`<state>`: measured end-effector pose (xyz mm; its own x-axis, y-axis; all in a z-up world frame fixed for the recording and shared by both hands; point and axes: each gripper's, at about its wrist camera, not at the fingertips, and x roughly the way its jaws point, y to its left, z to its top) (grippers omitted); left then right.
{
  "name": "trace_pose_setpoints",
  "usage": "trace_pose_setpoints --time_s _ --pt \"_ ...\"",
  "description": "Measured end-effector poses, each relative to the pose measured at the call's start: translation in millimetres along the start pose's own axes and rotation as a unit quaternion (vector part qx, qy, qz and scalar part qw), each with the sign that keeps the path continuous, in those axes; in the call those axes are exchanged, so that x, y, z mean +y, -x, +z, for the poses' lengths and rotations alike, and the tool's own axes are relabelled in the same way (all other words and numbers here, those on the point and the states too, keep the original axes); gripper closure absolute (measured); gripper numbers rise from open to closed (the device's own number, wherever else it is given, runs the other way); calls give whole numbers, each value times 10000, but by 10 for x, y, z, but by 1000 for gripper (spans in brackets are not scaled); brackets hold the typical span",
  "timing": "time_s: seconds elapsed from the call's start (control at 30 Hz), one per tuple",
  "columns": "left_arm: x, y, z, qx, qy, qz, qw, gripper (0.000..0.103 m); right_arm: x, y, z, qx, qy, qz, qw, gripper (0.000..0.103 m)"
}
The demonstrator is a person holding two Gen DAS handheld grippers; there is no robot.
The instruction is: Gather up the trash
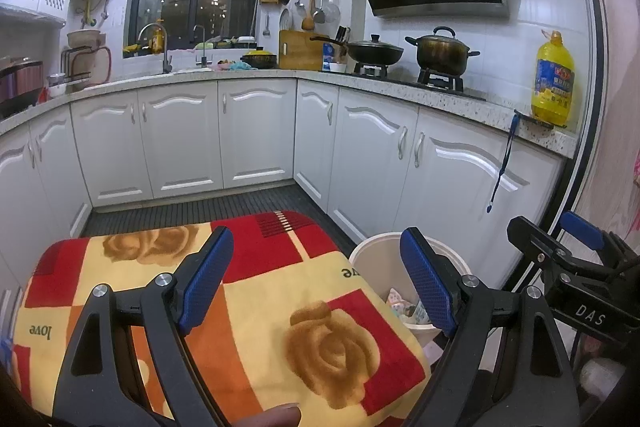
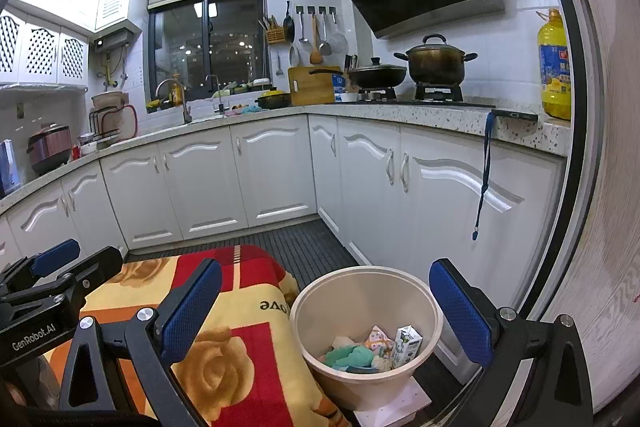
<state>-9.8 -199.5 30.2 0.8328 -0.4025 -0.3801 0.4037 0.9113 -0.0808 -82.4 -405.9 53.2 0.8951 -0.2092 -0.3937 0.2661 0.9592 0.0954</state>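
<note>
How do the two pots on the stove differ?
The left pan is shallow and wide with one long handle; the right pot is deep and tall with two side handles. The pan looks black, the pot brownish and shiny. Both wear knobbed lids and sit on burners of the stove.

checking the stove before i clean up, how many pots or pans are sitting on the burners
2: a lidded black pan on the burner nearer the window, and a lidded stockpot on the burner nearer the oil bottle. A yellow-lidded pot sits off the stove by the sink.
</note>
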Motion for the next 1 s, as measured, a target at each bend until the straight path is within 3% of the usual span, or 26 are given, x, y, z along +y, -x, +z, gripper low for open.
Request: trace_pose_setpoints --time_s 1.0 --pt "26 -17 -34 39 -28 -33 10000 18 -15 -50 14 75 38 -6 10000 0"
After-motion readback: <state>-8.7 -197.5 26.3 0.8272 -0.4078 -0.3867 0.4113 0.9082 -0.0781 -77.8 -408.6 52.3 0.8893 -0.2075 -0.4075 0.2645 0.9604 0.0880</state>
